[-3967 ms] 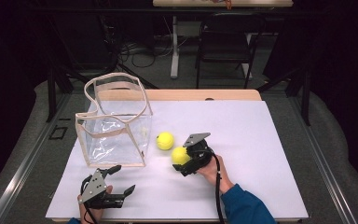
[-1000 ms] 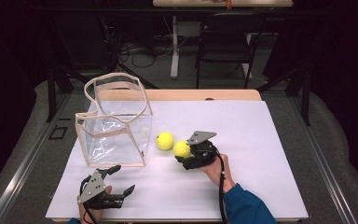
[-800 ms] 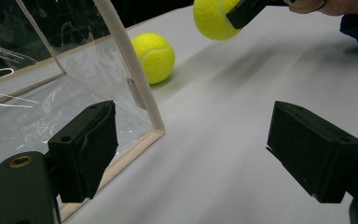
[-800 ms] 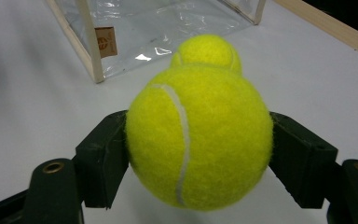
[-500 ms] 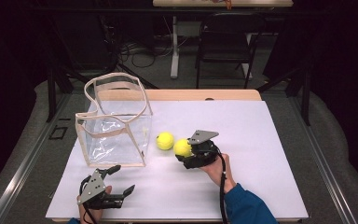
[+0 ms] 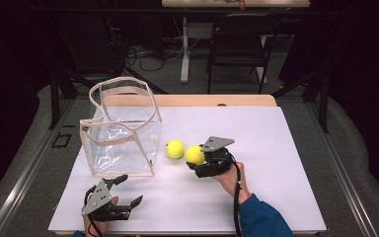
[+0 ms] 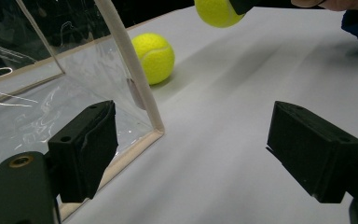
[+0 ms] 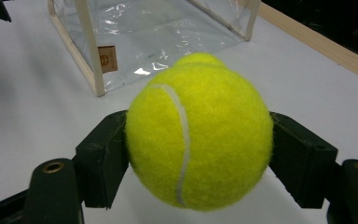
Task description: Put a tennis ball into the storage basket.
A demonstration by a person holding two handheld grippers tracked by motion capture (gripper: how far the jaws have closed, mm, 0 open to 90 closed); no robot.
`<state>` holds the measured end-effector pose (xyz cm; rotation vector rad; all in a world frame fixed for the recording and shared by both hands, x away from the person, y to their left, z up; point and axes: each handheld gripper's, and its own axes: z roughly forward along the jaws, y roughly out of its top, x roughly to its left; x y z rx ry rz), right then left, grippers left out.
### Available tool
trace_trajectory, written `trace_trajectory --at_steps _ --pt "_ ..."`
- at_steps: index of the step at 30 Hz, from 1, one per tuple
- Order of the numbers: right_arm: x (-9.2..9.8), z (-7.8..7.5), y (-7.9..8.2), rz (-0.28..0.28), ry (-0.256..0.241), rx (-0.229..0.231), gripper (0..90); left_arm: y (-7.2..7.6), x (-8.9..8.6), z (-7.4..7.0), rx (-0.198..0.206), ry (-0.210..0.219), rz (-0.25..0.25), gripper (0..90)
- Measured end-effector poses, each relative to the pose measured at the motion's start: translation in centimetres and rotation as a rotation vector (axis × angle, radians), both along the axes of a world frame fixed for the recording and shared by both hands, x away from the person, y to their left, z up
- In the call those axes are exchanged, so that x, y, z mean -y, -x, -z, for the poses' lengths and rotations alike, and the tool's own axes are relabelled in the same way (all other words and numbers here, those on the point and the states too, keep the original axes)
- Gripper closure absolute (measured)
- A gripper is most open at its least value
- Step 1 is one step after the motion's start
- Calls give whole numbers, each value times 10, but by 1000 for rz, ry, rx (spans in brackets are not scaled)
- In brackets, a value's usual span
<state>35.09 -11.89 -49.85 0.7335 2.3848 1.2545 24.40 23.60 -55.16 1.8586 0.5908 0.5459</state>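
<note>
— Yellow ball (image 8: 199, 142) sits clamped in the right gripper (image 6: 201, 160), lifted just off the sheet (image 6: 276, 148), near the second ball (image 6: 174, 148).
— And the left gripper (image 6: 127, 190)?
— Jaws wide, holding nothing, by the bag's (image 6: 121, 131) front edge; bare sheet to its right.

Both grippers black w/ grey three-cornered plates, black cable on right gripper (image 6: 197, 159) (blue sleeve (image 6: 261, 217)).

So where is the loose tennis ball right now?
In the high view, the loose ball lies mid-table between the clear bag and the ball held by the right gripper.
</note>
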Motion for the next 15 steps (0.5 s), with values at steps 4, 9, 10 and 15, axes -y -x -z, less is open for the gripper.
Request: trace_trajectory --at_steps 4,9,10,15 --pt "1 -1 0 2 -4 7 256 0 0 0 1 -1 0 160" --pt "1 -3 2 1 -10 15 257 0 0 0 -1 -2 -1 159" --pt "1 -4 2 2 -10 14 257 0 0 0 0 -2 -2 160" --pt "2 -6 3 5 -17 22 257 0 0 0 0 -2 -2 160"
